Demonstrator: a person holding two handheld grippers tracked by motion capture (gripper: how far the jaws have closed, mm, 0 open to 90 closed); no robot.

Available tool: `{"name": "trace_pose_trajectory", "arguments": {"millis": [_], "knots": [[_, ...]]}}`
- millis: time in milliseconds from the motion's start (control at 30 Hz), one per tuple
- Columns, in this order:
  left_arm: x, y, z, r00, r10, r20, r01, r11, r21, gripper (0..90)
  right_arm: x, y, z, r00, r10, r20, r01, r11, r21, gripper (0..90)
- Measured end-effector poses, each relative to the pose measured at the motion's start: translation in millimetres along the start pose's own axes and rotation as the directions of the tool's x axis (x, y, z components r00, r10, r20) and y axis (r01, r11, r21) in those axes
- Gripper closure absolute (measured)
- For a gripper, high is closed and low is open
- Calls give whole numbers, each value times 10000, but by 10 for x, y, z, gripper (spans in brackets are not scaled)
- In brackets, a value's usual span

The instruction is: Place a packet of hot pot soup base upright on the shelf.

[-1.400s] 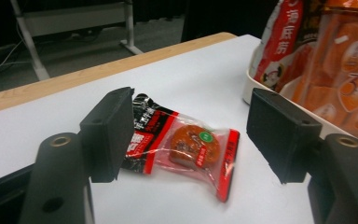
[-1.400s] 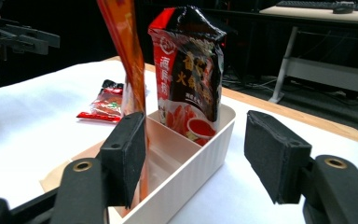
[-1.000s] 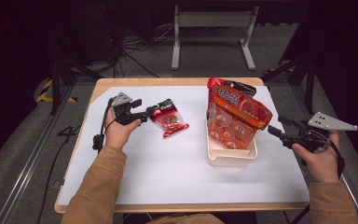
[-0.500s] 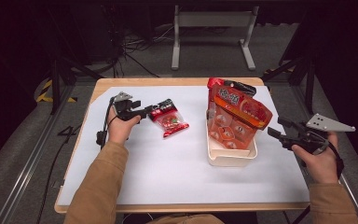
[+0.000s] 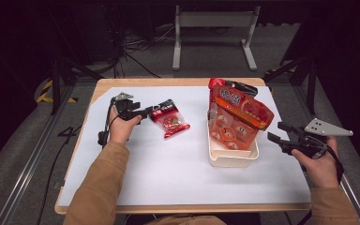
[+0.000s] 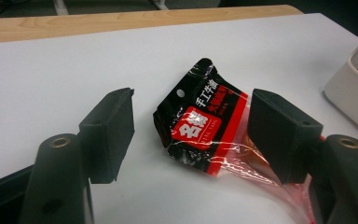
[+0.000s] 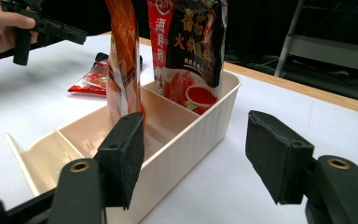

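Observation:
A small red-and-black snack packet [image 5: 170, 123] lies flat on the white table cover, left of centre. My left gripper [image 5: 146, 112] rests at its black top end. In the left gripper view the left gripper [image 6: 193, 135] is open, one jaw on each side of the packet [image 6: 204, 127], not pressing it. A cream divided bin [image 5: 232, 159] holds tall orange pouches [image 5: 238, 117] standing upright. My right gripper [image 5: 275, 133] hovers open just right of the bin. In the right gripper view the right gripper [image 7: 196, 154] has nothing between its jaws and faces the bin's wall [image 7: 182, 140].
The white cover [image 5: 168, 178] spans most of the wooden table [image 5: 168, 82]. In the right gripper view, two pouches [image 7: 191, 46] stand in the bin's far compartments and the near ones are bare. A metal stand [image 5: 213, 28] is on the floor beyond the table.
Almost nothing. The right hand has drifted slightly down and left, nearer the bin. The left gripper stays at the packet's top.

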State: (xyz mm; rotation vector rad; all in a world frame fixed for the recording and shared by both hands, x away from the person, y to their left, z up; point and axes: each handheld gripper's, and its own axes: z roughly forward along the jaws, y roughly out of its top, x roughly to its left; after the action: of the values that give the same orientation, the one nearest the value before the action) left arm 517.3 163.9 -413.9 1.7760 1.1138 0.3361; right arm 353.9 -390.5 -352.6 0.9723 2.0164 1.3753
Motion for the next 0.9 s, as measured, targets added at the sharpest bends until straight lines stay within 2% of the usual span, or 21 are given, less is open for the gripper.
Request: {"name": "trace_pose_trajectory", "arguments": {"millis": [67,167,233,300,333,467,567,733,900], "knots": [[-18,18,-34,10000,1,-15,-1,10000,-81,315,-5,-7,6,10000,29,-8,-29,10000,-12,371],[-41,86,-42,9997,215,-144,-209,9991,359,314,-8,-6,31,10000,78,-59,-78,10000,-15,369],[-83,159,-55,9989,420,-211,-412,9985,367,319,-2,-1,61,9999,19,-101,-19,10000,32,367],[-93,198,-42,9987,448,-229,-440,9985,341,310,7,3,98,9998,-16,-173,17,10000,80,363],[-92,237,0,9984,456,-335,-443,9983,382,302,12,5,113,9998,-27,-182,30,9999,118,362],[-66,250,115,9986,423,-315,-408,9981,470,293,8,2,127,9998,-61,-177,64,9999,139,358],[-10,228,226,9993,296,-247,-282,9981,551,295,-12,-18,126,9999,29,-118,-27,9998,197,354],[69,200,339,9995,5,-312,13,9984,569,296,-48,-49,111,9999,117,-30,-116,9997,232,354],[121,144,425,9995,-282,-152,291,9976,620,295,-74,-76,92,9997,225,44,-226,9994,260,351]]}}
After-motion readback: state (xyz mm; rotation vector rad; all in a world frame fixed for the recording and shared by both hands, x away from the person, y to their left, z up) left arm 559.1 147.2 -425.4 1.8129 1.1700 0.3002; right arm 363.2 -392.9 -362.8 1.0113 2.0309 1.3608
